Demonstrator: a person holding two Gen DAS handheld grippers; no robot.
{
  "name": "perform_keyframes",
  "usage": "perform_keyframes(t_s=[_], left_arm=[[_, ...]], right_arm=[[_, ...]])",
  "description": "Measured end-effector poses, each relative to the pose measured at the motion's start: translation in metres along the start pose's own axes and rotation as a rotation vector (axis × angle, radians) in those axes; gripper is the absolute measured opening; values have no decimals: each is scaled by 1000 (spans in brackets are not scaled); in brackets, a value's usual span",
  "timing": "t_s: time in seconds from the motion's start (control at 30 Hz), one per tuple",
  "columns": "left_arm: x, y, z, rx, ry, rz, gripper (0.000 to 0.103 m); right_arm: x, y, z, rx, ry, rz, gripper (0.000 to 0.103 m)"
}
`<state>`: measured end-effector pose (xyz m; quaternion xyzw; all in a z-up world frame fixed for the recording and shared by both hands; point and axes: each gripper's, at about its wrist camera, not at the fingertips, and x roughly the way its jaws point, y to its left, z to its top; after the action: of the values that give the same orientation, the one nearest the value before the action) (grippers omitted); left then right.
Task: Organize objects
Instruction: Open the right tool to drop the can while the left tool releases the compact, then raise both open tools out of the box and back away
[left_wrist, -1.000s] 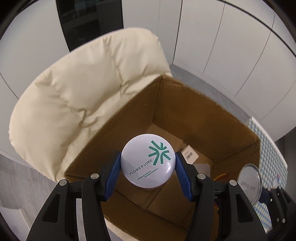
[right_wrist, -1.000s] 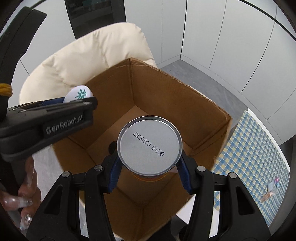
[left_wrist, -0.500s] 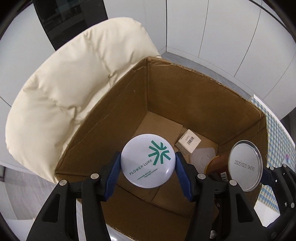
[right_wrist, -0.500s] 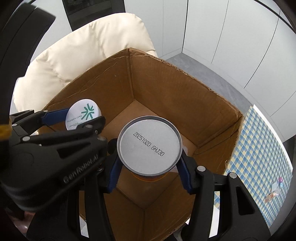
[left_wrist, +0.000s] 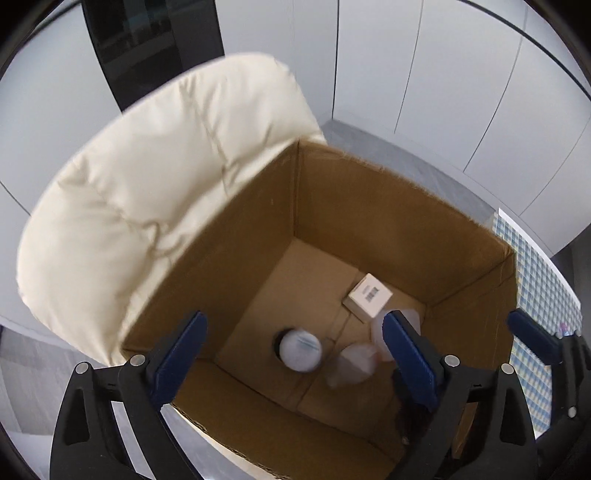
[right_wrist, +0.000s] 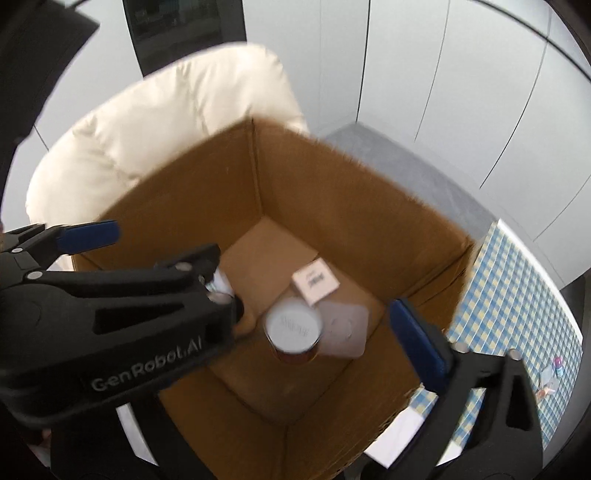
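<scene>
Both jaws opening, nothing between; can (right_wrist: 293, 330) blurred, flat end up, inside cardboard box (right_wrist: 369, 206).

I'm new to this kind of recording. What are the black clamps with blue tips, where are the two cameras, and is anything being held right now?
There is no robot: a person carries a hand-held gripper in each hand, with a wide-angle camera on each looking along its fingers. Both views look down into an open cardboard box standing by a cream cushion. The left hand-held gripper and the right hand-held gripper are opening, with nothing between their blue pads. In the box are a round white compact, a can, a small white carton and a translucent lid. The compact and can look blurred.
</scene>
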<state>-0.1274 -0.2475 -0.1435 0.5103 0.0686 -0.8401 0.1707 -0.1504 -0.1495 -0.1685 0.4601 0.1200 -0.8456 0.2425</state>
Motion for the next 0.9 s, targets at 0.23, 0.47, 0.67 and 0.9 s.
perform_keyframes(t_s=[0.23, 0.47, 0.67, 0.9], left_arm=[[1, -11, -2, 63, 1, 41, 97], [4, -5, 0, 27, 10, 26, 97], [6, -2, 1, 20, 23, 19, 97], [6, -5, -1, 31, 23, 23, 97]], right_arm=[[-1, -5, 1, 23, 16, 13, 102], [2, -12, -7, 53, 36, 28, 102], [2, -14, -7, 68, 36, 32, 102], [1, -17, -8, 78, 42, 36, 102]])
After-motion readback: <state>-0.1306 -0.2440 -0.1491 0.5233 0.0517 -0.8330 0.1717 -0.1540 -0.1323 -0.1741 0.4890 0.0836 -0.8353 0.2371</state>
